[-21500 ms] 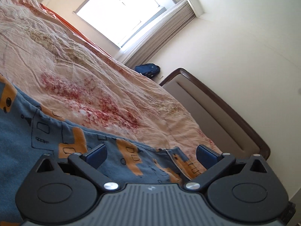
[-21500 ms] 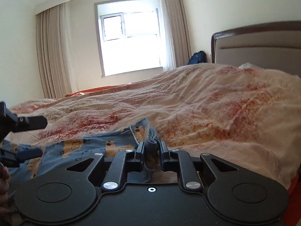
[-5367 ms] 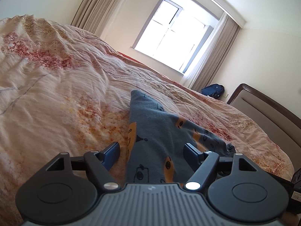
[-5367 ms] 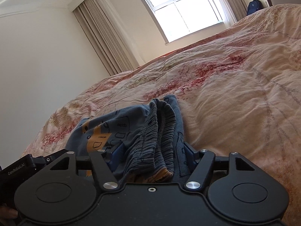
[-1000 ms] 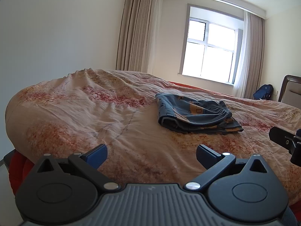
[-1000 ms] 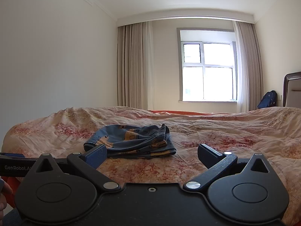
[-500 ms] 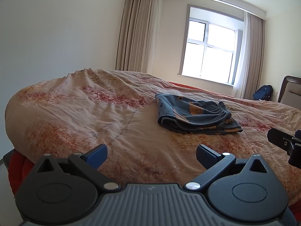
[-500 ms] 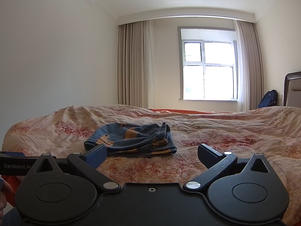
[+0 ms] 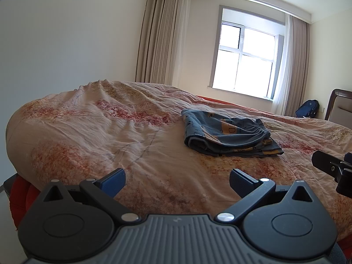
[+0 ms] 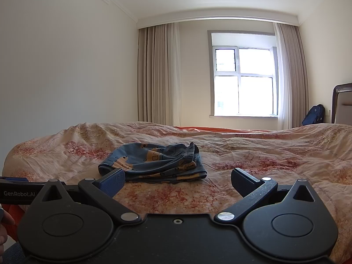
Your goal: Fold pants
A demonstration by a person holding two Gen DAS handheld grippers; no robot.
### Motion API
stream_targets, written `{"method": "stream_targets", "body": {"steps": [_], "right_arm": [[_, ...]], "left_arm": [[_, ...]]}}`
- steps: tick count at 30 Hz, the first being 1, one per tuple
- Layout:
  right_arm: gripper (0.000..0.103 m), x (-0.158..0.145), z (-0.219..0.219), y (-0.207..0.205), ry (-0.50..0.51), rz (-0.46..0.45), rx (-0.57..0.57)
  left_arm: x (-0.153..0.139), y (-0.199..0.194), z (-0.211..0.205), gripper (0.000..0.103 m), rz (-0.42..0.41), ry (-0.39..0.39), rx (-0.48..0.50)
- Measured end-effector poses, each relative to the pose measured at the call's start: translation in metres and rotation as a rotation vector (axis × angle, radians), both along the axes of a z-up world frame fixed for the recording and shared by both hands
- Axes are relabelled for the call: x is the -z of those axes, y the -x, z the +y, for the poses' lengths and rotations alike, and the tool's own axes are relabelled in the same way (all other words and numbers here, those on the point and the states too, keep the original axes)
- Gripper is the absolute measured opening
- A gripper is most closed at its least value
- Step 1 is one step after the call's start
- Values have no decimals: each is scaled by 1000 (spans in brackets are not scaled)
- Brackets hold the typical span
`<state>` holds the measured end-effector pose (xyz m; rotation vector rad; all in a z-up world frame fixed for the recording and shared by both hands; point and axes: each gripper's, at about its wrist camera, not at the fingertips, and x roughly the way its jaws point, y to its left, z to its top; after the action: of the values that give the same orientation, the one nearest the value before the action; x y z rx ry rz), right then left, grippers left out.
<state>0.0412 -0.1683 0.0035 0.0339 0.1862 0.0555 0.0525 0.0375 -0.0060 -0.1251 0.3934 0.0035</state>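
Observation:
The blue pants (image 9: 228, 135) with orange prints lie folded in a compact stack on the bed, also seen in the right wrist view (image 10: 154, 162). My left gripper (image 9: 177, 179) is open and empty, held back near the bed's near edge, well short of the pants. My right gripper (image 10: 177, 179) is open and empty, also short of the pants. Part of the right gripper shows at the right edge of the left wrist view (image 9: 332, 167).
The bed is covered by a wrinkled peach floral quilt (image 9: 99, 132). A window (image 10: 244, 77) with beige curtains is behind it. A blue backpack (image 10: 313, 114) and a headboard (image 10: 343, 101) are at far right. A white wall is on the left.
Since 5.4 s ago both grippers let go of the pants and pulled back from the bed. Over the last second both views are nearly still.

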Motion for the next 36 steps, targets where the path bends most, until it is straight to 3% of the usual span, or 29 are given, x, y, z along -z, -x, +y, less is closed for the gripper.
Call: {"method": "stream_targets", "body": {"steps": [36], "right_arm": [[103,2,2,-3,5,22,-14]], "left_arm": [[2,-1,-3,103,13,7,-7]]}}
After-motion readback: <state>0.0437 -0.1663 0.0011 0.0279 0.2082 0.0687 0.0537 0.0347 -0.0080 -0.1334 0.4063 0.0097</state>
